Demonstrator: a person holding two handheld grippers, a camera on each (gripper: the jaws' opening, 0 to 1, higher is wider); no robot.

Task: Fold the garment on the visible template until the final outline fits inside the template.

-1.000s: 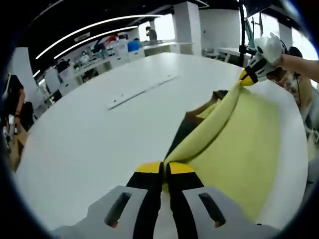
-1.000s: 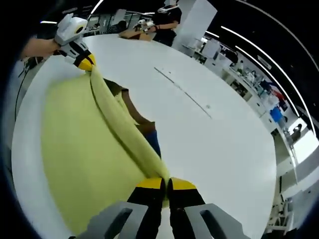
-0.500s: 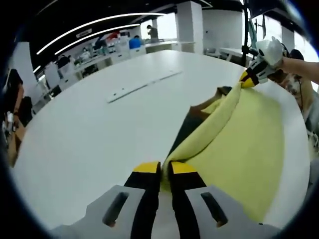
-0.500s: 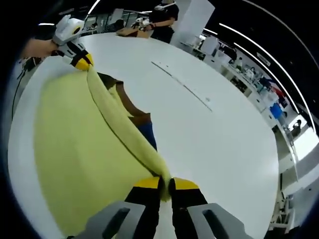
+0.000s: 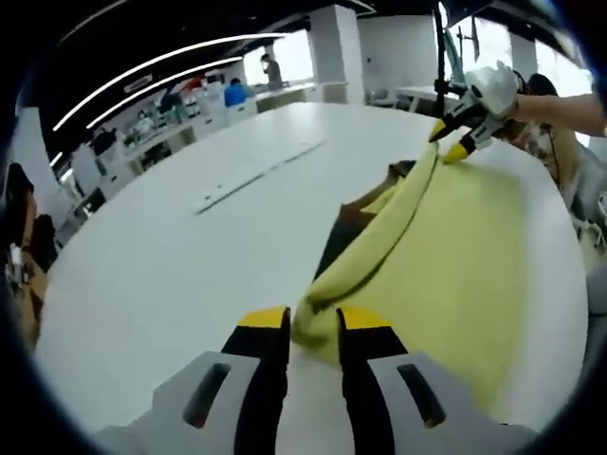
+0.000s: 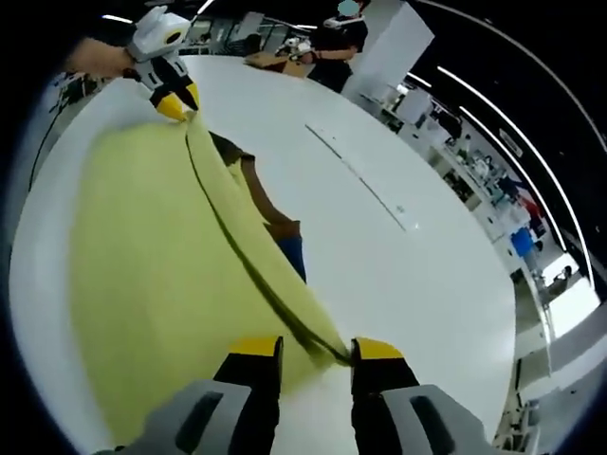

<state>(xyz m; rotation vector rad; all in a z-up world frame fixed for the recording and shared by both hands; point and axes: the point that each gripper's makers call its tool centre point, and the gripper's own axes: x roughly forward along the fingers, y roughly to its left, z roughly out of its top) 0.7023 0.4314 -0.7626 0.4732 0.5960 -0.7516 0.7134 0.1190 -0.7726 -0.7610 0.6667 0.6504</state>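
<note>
A yellow garment (image 5: pixel 455 246) lies spread on the white round table (image 5: pixel 171 256), with one edge folded over into a thick ridge. My left gripper (image 5: pixel 313 320) is open, and the garment's near corner lies loose between its yellow-tipped jaws. My right gripper (image 6: pixel 316 348) is open too, the folded edge of the garment (image 6: pixel 142 265) running in between its jaws. At the ridge's far end, each view shows the other gripper: the right gripper (image 5: pixel 450 139) with jaws apart, the left gripper (image 6: pixel 176 99) at the cloth. A dark brown and blue piece (image 6: pixel 281 230) shows from under the fold.
A long pale strip (image 5: pixel 254 174) lies across the table beyond the garment, also seen as the strip (image 6: pixel 365 180) in the right gripper view. A person (image 6: pixel 334 40) stands at the table's far side. Desks and equipment line the room behind.
Both grippers were shut on the garment's folded edge and have opened. The lifted ridge has dropped and now lies slack on the table.
</note>
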